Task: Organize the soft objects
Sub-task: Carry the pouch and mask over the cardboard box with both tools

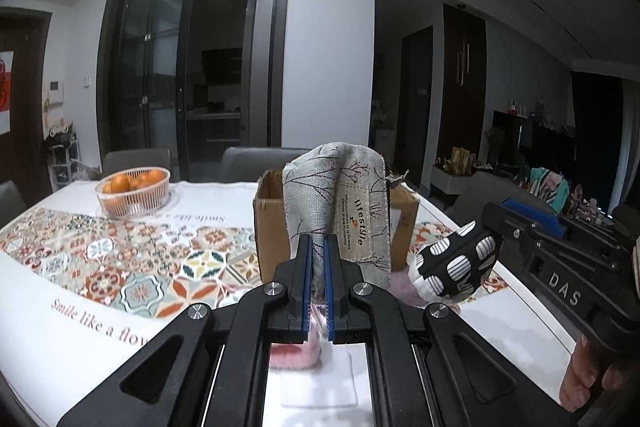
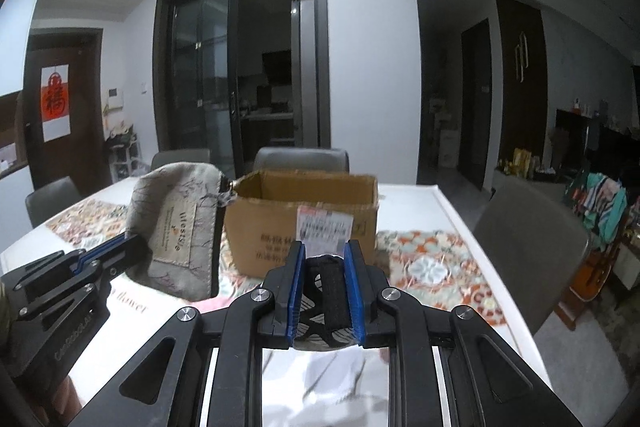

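Mid-task, nothing boxed yet as far as I can see. My left jaws (image 1: 319,267) are clamped narrow on the grey fabric pouch (image 1: 340,203), gripping its lower edge; the pouch stands upright in the air, in front of the cardboard box (image 2: 304,215). My right jaws (image 2: 325,291) are closed on the black-and-white patterned pouch (image 1: 460,259), held off the desk (image 1: 60,307) just right of the grey one, short of the box.

The box sits open-topped toward the far edge of the desk. The visible part of its interior looks empty; its bottom is hidden.

Still left: both pouches need to go in. A pink fluffy item (image 1: 298,351) lies on the desk under my left jaws, not yet picked up. The orange basket (image 1: 134,191) at the far left corner isn't my concern.
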